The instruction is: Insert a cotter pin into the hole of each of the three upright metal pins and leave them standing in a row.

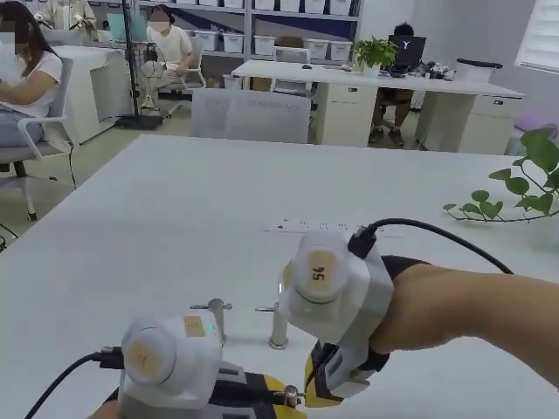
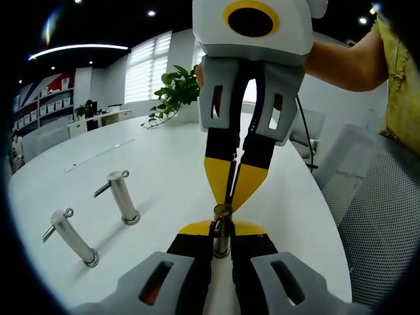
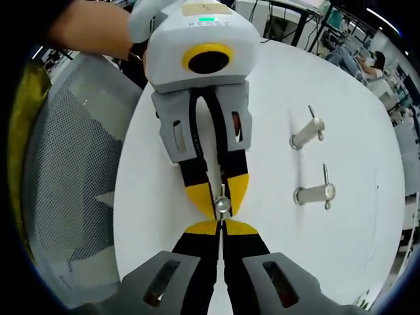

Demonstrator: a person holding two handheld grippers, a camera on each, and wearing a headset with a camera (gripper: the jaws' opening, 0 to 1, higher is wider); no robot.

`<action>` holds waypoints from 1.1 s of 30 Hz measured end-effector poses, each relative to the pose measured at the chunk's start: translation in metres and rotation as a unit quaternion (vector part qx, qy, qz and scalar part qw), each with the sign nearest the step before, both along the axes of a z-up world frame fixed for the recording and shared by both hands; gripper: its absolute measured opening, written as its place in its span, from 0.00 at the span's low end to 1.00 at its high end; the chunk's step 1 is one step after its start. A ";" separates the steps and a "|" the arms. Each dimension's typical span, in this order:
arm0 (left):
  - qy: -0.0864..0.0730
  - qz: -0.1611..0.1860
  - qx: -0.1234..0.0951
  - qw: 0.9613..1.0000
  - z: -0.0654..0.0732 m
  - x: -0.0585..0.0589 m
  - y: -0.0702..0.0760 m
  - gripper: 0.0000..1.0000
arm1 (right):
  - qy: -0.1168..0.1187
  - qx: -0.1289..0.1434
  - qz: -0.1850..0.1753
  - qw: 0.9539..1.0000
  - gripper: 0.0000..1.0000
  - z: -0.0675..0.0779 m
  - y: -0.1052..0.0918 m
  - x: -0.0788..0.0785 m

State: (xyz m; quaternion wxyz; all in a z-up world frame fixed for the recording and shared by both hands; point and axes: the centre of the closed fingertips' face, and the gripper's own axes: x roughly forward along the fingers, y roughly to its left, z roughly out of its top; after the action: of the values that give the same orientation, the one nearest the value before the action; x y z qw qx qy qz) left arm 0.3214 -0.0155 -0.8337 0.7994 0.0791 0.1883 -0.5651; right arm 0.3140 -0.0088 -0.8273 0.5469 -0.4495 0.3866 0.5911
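Left gripper [image 2: 222,231] jaws clamp the third upright pin [image 2: 222,214] on the white table [image 2: 170,151], facing the right gripper [image 2: 230,198], which is pinched narrow on what looks like a cotter pin [image 2: 231,187]. A skewed push could miss the hole or topple the pin. Beyond stand two finished pins [image 2: 123,197]; the contents of the far shelf bins [image 1: 234,41] are unreadable.

A white desk [image 1: 175,227] carries a power strip [image 1: 306,226] near its middle. Plant [image 1: 524,188] stems reach over its right edge. Beyond its far edge stand a grey chair [image 1: 253,115] and shelves [image 1: 288,17] of bins. A mesh chair [image 3: 72,164] sits at its near edge.
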 end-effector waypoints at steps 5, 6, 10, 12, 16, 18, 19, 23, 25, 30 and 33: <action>0.000 -0.001 0.000 1.000 0.000 0.000 0.000 0.08 | 0.001 0.001 0.003 1.000 0.01 0.000 0.002 0.000; -0.001 -0.001 0.000 1.000 0.000 0.000 -0.001 0.08 | 0.001 0.002 0.004 1.000 0.01 0.000 0.002 0.000; -0.001 -0.002 0.000 1.000 0.000 0.000 -0.001 0.08 | 0.002 0.004 0.006 1.000 0.01 0.000 0.005 0.000; -0.001 -0.002 0.000 1.000 0.000 0.000 -0.001 0.08 | 0.001 0.005 0.008 1.000 0.01 0.001 0.006 0.000; -0.001 -0.002 0.000 1.000 0.000 0.000 -0.002 0.07 | 0.002 0.008 0.012 1.000 0.01 0.001 0.008 -0.001; -0.001 -0.002 0.000 1.000 0.000 0.000 -0.002 0.07 | 0.000 0.007 0.015 1.000 0.01 0.001 0.007 0.000; 0.000 -0.002 -0.001 1.000 0.000 0.000 -0.002 0.07 | 0.000 0.007 0.015 1.000 0.01 0.001 0.007 0.000; -0.001 -0.004 -0.001 1.000 0.000 -0.001 -0.003 0.07 | 0.003 0.009 0.017 1.000 0.02 0.001 0.005 -0.002; -0.002 -0.005 -0.001 1.000 0.000 -0.001 -0.004 0.07 | 0.004 0.008 0.018 1.000 0.02 0.001 0.005 -0.003; -0.001 -0.004 -0.001 1.000 0.000 -0.002 -0.003 0.07 | 0.005 0.011 0.020 1.000 0.04 0.002 0.006 -0.004; -0.001 -0.004 -0.001 1.000 0.000 -0.002 -0.003 0.07 | 0.006 0.011 0.022 1.000 0.05 0.001 0.006 -0.005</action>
State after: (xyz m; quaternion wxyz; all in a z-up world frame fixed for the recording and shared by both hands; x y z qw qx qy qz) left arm 0.3197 -0.0183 -0.8335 0.7973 0.0790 0.1866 -0.5685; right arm 0.3094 -0.0029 -0.8258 0.5359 -0.4481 0.3734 0.6104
